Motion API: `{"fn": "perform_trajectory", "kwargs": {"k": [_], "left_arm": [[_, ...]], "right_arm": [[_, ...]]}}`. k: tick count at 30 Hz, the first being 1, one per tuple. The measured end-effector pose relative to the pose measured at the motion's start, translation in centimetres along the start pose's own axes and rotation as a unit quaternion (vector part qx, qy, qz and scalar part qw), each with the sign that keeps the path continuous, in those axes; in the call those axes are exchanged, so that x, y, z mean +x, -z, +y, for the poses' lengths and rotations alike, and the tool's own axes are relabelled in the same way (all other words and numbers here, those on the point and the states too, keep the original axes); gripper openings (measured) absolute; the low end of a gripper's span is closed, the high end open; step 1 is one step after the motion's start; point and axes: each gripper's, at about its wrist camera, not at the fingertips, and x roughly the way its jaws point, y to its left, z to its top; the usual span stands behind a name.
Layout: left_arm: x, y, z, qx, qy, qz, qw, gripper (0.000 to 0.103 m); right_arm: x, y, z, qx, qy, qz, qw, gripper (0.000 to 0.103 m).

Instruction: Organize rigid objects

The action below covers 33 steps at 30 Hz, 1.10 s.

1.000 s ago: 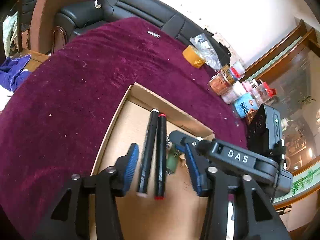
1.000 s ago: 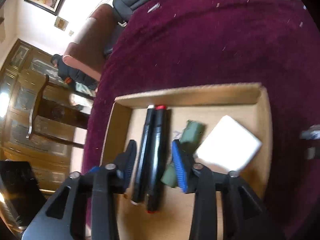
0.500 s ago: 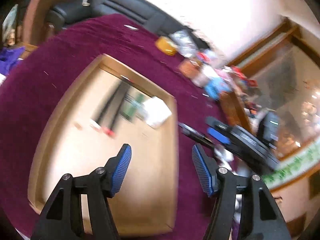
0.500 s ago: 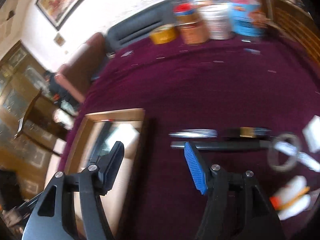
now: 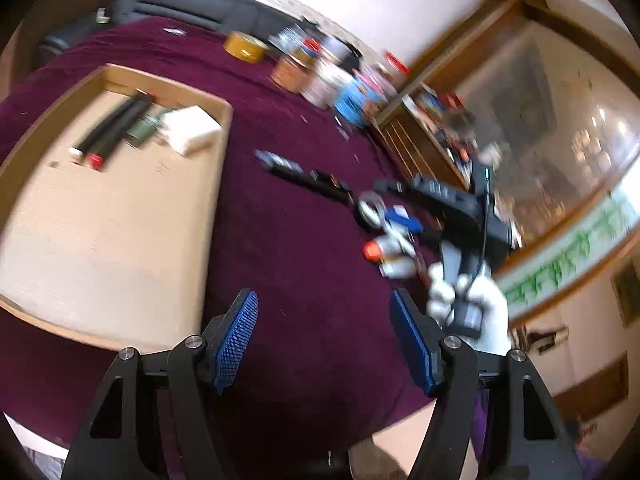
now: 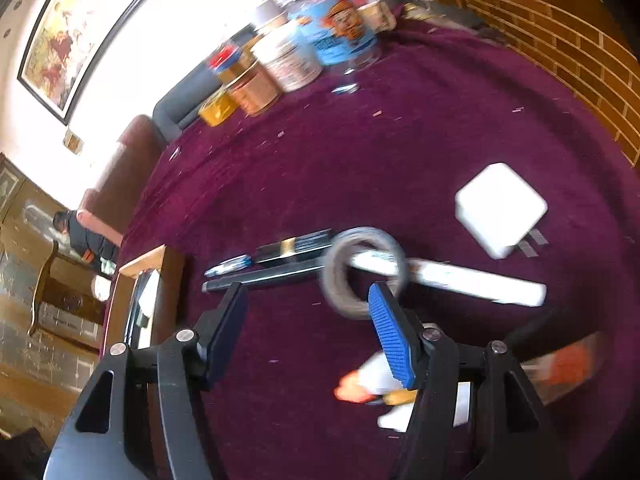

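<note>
A cardboard tray [image 5: 120, 240] lies on the purple cloth at the left. It holds two black markers [image 5: 112, 128], a green piece [image 5: 142, 130] and a white block [image 5: 192, 128]. My left gripper [image 5: 322, 304] hangs over bare cloth beside the tray, jaws opening, nothing between them. My right gripper [image 6: 308, 292] is open and empty above loose items: a grey tape ring [image 6: 340, 300], black pens [image 6: 276, 274], a long white tube [image 6: 472, 280], a white charger block [image 6: 500, 208] and an orange-capped white piece [image 6: 372, 380]. In the left wrist view a white-gloved hand [image 5: 480, 300] holds the right gripper [image 5: 400, 200].
Several jars and tins [image 6: 304, 52] and a yellow tape roll [image 5: 244, 46] stand along the cloth's far edge. A dark sofa [image 5: 180, 0] lies behind them. A wooden cabinet [image 5: 420, 136] borders the right side. The tray's corner [image 6: 140, 264] shows at the left of the right wrist view.
Both grippers have left the tray and swung right over the purple cloth, with their jaws wider. The two markers stay lying in the tray.
</note>
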Motion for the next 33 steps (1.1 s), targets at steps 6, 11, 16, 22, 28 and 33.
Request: {"fn": "perform_trajectory", "kwargs": {"k": [6,11,16,22,28,33], "left_arm": [[2.2,1.8,-1.1,0.02,0.004,0.048,0.9987,0.062],[3.5,2.4,-1.9,0.023,0.002,0.07,0.9973,0.062],[3.9,3.1,-2.7,0.032,-0.001,0.086,0.9958,0.062],[3.4,3.2,-2.5,0.031,-0.019,0.081,0.996,0.062],[3.3,3.6,-2.5,0.027,-0.017,0.084,0.996,0.062],[3.2,3.3,-2.1,0.02,-0.022,0.078,0.9965,0.062]], "right_arm": [[-3.8,-0.3,-4.8,0.028,0.036,-0.031,0.998,0.062],[-4.2,-0.3,-5.8,0.033,0.048,-0.026,0.998,0.062],[-1.6,-0.8,-3.6,-0.004,0.054,-0.007,0.999,0.062],[1.0,-1.6,-1.0,-0.082,0.111,-0.014,0.99,0.061],[3.9,-1.8,0.4,-0.119,0.101,0.035,0.987,0.027],[4.1,-0.2,2.1,-0.135,0.046,0.066,0.988,0.018]]}}
